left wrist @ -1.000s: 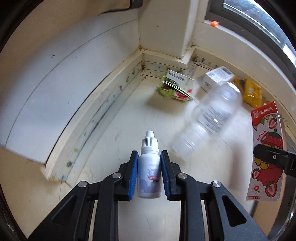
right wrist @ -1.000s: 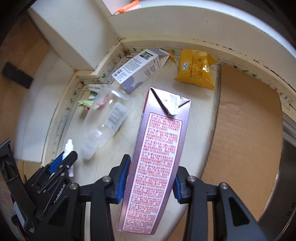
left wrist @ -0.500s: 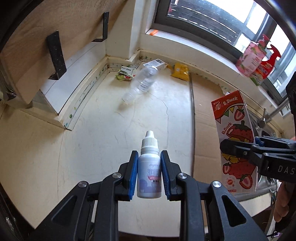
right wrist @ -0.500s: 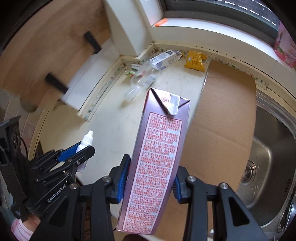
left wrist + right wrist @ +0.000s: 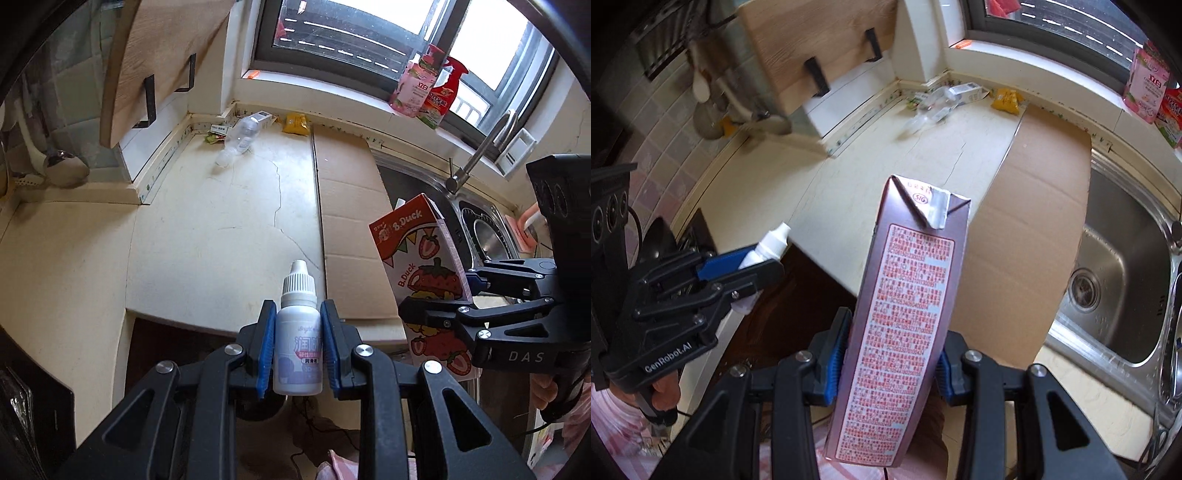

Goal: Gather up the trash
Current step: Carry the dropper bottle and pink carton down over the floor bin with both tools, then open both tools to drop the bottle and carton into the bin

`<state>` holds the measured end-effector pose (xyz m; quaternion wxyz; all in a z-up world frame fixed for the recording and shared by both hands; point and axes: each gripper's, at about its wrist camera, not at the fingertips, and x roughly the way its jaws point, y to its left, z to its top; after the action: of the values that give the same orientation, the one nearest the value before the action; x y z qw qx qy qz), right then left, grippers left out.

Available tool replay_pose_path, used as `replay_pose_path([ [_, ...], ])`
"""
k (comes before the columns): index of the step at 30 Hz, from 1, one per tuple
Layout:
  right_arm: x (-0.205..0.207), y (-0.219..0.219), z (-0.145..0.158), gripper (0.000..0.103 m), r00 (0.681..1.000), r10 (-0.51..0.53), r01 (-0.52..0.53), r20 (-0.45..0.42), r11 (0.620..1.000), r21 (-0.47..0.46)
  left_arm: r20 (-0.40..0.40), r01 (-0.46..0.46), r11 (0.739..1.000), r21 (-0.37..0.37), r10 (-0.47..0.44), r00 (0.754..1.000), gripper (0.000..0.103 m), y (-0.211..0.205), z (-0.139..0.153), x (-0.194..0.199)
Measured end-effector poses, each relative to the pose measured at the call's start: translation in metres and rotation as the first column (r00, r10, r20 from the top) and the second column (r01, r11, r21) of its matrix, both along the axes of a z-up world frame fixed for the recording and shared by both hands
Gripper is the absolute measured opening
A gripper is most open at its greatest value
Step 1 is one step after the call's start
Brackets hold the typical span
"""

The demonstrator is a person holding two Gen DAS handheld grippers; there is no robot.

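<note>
Both grippers carried trash above the counter edge.

The left gripper clamped a small white dropper bottle upright; the right gripper gripped a strawberry drink carton (torn spout up). At twelve o'clock, a clear plastic bottle and a yellow snack packet lay on the counter.

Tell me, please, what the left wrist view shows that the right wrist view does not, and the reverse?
Only the left wrist view shows the faucet and the carton's strawberry front. Only the right wrist view shows the sink drain and the carton's printed back. Both show the left gripper shut on the dropper bottle, the right gripper shut on the drink carton, and the clear plastic bottle.
</note>
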<state>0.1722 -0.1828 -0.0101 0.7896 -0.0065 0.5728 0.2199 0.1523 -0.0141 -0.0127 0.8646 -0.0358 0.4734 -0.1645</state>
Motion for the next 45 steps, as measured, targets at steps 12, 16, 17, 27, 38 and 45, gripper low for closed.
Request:
replay_pose_path([
  [12,-0.069,0.041,-0.08,0.041,0.991,0.096,-0.097,-0.095,0.995,-0.005,-0.085,-0.005,0.997,0.071,0.011,0.996,0.022,0.036,-0.08,-0.067],
  [16,-0.083,0.053,-0.13,0.041,0.988,0.109,-0.111,-0.107,0.994,-0.021,-0.124,-0.021,0.998,0.06,0.028,0.992,0.022,0.041,-0.132,-0.072],
  [17,-0.086,0.057,-0.142,0.041,0.989,0.11,-0.114,-0.099,0.993,-0.037,-0.134,-0.018,0.998,0.058,0.026,0.991,0.022,0.042,-0.145,-0.073],
  [27,-0.099,0.083,-0.324,0.041,0.988,0.11,-0.121,-0.113,0.988,-0.098,-0.253,-0.123,0.991,0.049,0.132,0.958,0.023,0.06,-0.324,-0.069],
  [38,-0.073,0.091,-0.473,0.042,0.979,0.098,-0.123,-0.18,0.983,-0.135,-0.341,-0.156,0.983,0.095,0.18,0.923,0.041,0.063,-0.469,-0.055],
  [45,-0.068,0.088,-0.507,0.062,0.981,0.074,-0.107,-0.179,0.977,-0.183,-0.33,-0.189,0.967,0.169,0.237,0.914,0.079,0.067,-0.494,-0.045],
])
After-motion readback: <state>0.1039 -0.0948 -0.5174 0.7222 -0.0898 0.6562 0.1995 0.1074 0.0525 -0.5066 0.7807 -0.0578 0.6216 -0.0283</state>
